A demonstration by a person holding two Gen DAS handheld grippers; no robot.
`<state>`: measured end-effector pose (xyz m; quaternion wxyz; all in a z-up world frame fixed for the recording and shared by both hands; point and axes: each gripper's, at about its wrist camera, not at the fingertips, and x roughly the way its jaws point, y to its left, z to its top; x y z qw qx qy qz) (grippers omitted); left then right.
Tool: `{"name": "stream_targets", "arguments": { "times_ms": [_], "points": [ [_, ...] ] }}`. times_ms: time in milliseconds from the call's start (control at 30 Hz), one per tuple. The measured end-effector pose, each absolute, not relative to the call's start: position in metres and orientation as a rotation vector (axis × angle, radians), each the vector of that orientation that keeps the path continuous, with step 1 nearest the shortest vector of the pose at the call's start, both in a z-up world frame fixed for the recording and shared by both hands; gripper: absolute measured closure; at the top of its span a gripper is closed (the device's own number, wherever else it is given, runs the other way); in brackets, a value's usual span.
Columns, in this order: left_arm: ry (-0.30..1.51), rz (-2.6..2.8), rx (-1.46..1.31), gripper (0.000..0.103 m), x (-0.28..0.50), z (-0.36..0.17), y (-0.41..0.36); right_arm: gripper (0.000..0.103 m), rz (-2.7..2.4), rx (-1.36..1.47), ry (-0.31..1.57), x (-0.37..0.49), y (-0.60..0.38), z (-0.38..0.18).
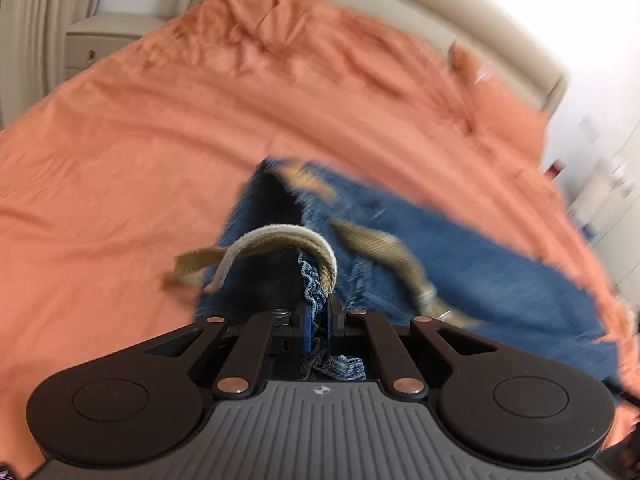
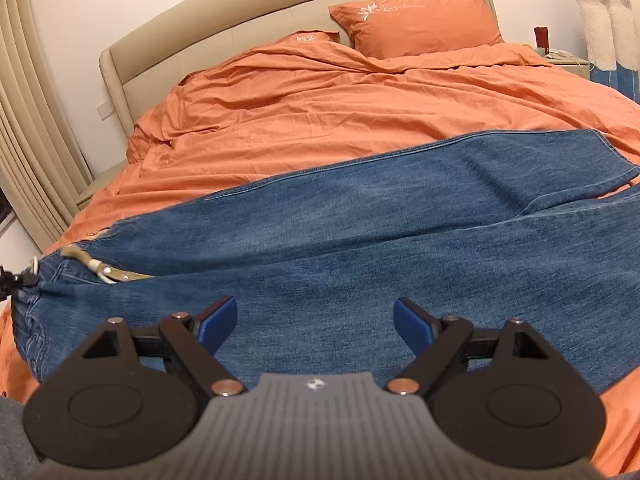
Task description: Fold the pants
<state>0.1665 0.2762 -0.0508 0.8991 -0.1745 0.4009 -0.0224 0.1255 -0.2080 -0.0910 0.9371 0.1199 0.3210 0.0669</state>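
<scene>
While the left claw (image 1: 317,322) pinches the jeans (image 2: 360,248) at the waistband beside the tan belt (image 1: 280,240), the legs lie spread rightward across the orange bed (image 2: 320,100). Folding seems barely begun; the right claw (image 2: 315,320) hovers wide apart and empty above the denim, and next needs a grip on a leg.

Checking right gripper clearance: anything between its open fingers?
Only denim: the jeans span the gap between the right gripper fingers, seen in the right wrist view.

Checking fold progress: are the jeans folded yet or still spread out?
Spread out: the jeans lie full length across the orange bedding, both legs side by side. The left claw pinches the waistband.
</scene>
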Motion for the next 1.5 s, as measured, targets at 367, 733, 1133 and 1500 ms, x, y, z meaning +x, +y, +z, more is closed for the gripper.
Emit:
{"name": "stream_targets", "arguments": {
  "times_ms": [367,733,1133,1500],
  "points": [
    [1.02,0.037,-0.23,0.082,0.195,-0.118,0.268,0.021,0.109,0.297,0.671,0.126,-0.217,-0.096],
    [0.96,-0.186,0.301,0.06,0.154,-0.019,0.191,0.021,0.064,0.36,0.72,0.117,-0.231,-0.082],
    [1.148,-0.657,0.667,0.061,0.113,-0.033,0.049,0.021,0.006,0.347,0.621,0.055,-0.302,-0.004],
    [1.296,-0.625,0.963,0.06,0.105,-0.111,-0.01,0.021,-0.136,0.097,0.47,-0.013,-0.438,0.042]
  ]
}}
